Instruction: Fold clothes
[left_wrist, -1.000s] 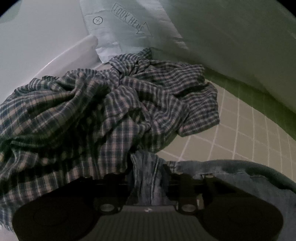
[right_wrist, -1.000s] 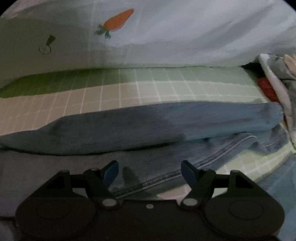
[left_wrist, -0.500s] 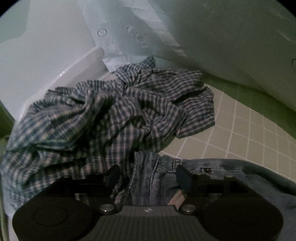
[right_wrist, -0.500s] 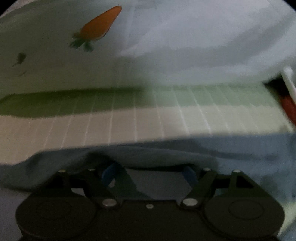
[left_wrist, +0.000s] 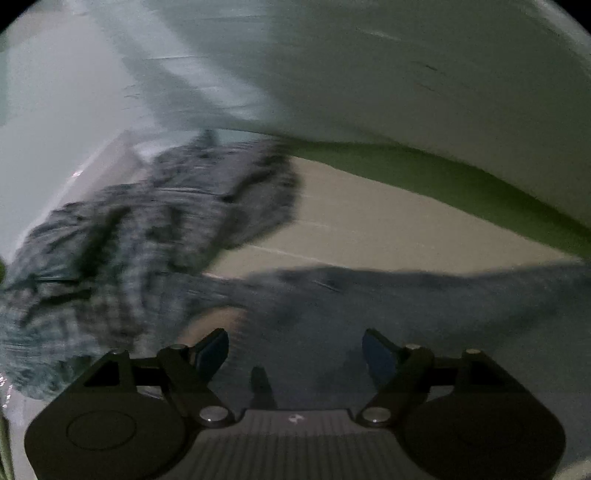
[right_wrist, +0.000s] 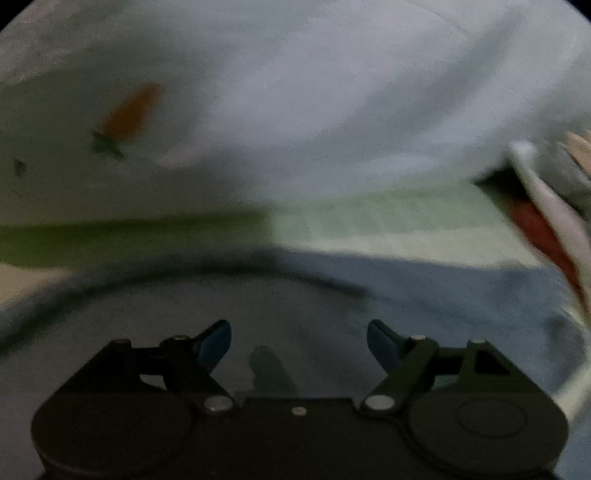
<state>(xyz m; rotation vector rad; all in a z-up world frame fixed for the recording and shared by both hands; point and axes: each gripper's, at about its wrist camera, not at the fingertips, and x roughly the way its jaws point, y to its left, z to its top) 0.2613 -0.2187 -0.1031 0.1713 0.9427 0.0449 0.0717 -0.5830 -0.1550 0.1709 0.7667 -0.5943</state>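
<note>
One plaid shirt (left_wrist: 147, 240) at nine o'clock, one pair of jeans (left_wrist: 369, 295), one carrot print (right_wrist: 129, 114).

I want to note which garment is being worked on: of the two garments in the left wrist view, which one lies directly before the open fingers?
The blue denim garment; the crumpled plaid shirt lies off to the left.

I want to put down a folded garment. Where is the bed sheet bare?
Bare checked sheet lies between the plaid shirt, the jeans and the white duvet. The shirt's side is crowded. Both the left gripper and right gripper are open over denim.
</note>
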